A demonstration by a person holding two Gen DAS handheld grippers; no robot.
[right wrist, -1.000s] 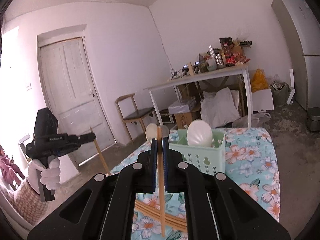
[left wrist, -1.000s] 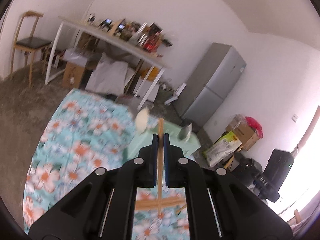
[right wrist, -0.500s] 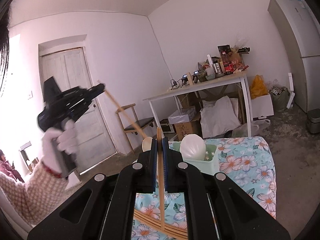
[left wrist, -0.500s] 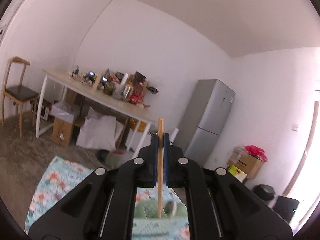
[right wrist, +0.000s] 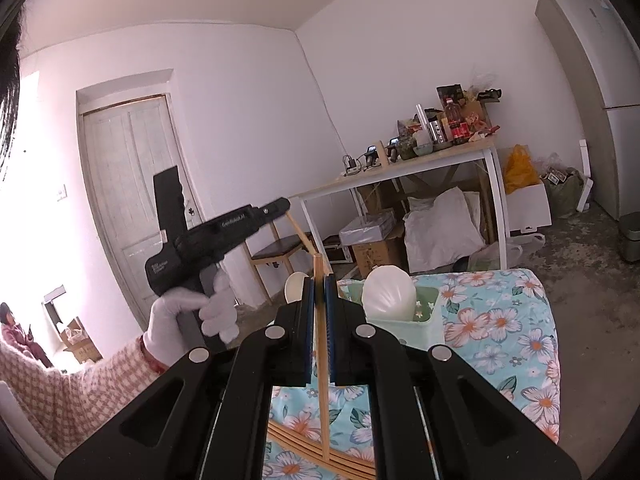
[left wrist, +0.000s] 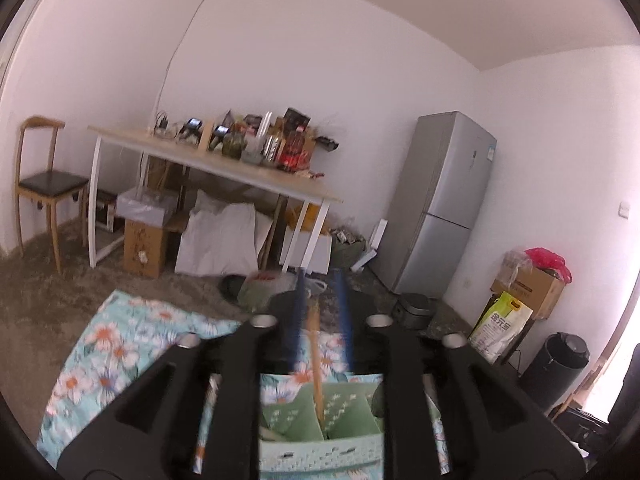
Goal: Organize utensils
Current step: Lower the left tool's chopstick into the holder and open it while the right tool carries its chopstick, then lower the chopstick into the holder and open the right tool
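In the left wrist view my left gripper [left wrist: 321, 308] hangs over the pale green utensil basket [left wrist: 320, 456]. Its jaws are opening, and a wooden chopstick [left wrist: 315, 356] stands loose between the blue pads [left wrist: 298, 312], its lower end in a basket compartment. The right wrist view shows that left gripper [right wrist: 285, 205] in a white-gloved hand [right wrist: 180, 312], with its chopstick [right wrist: 304, 236] slanting down toward the basket [right wrist: 428, 320]. My right gripper [right wrist: 319, 284] is shut on another chopstick [right wrist: 322, 360]. A white ladle [right wrist: 388, 292] and a spoon [right wrist: 295, 286] stand in the basket.
The basket sits on a floral tablecloth [right wrist: 500, 320], with several loose chopsticks [right wrist: 296, 446] near me. Behind are a cluttered white table [left wrist: 224, 166], a chair [left wrist: 40, 184], a fridge [left wrist: 448, 200], boxes [left wrist: 528, 284] and a door [right wrist: 128, 200].
The left gripper swung up and over the basket, and its jaws parted. Its chopstick, gripped before, now stands loose with its end in the basket. The right gripper kept still.
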